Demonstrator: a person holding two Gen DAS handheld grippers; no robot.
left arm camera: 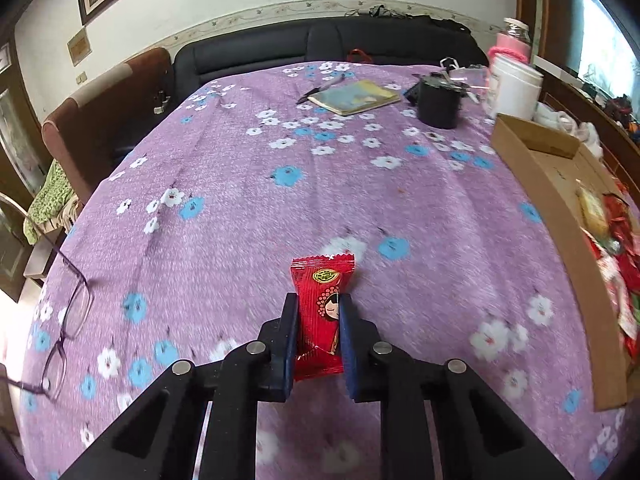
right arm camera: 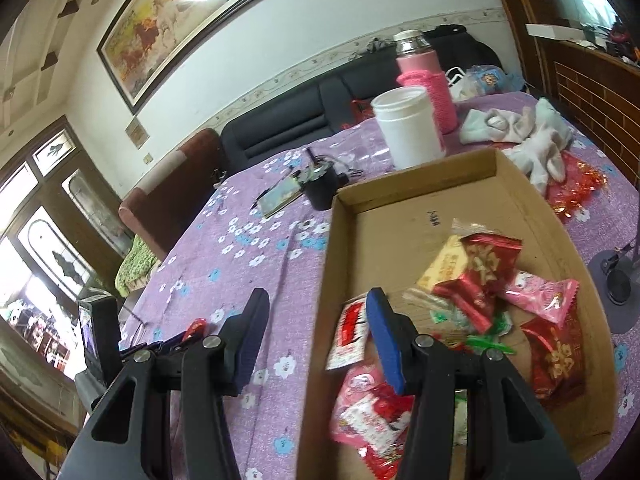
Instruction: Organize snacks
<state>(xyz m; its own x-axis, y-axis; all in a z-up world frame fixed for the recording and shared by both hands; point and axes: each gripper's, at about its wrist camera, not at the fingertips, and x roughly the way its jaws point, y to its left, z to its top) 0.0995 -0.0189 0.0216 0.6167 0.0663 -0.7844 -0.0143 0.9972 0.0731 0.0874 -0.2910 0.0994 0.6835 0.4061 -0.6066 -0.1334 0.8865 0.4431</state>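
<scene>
My left gripper (left arm camera: 318, 300) is shut on a red snack packet (left arm camera: 320, 312) printed with a cartoon girl's face, held upright just above the purple flowered tablecloth (left arm camera: 240, 200). The cardboard box (left arm camera: 536, 184) lies to its right, with several snack packets (left arm camera: 616, 248) inside. My right gripper (right arm camera: 318, 302) is open and empty, hovering over the box's left wall (right arm camera: 324, 280). In that view the box holds several red, pink and yellow snack packets (right arm camera: 480, 276). The other gripper with its red packet (right arm camera: 196, 326) shows at the lower left.
A pair of glasses (left arm camera: 68, 320) lies at the table's left edge. At the far side are a notebook (left arm camera: 356, 96) with a pen, a black cup (left arm camera: 438, 104), a white jar (right arm camera: 408, 128), a pink bottle (right arm camera: 428, 80) and grey cloth (right arm camera: 524, 132).
</scene>
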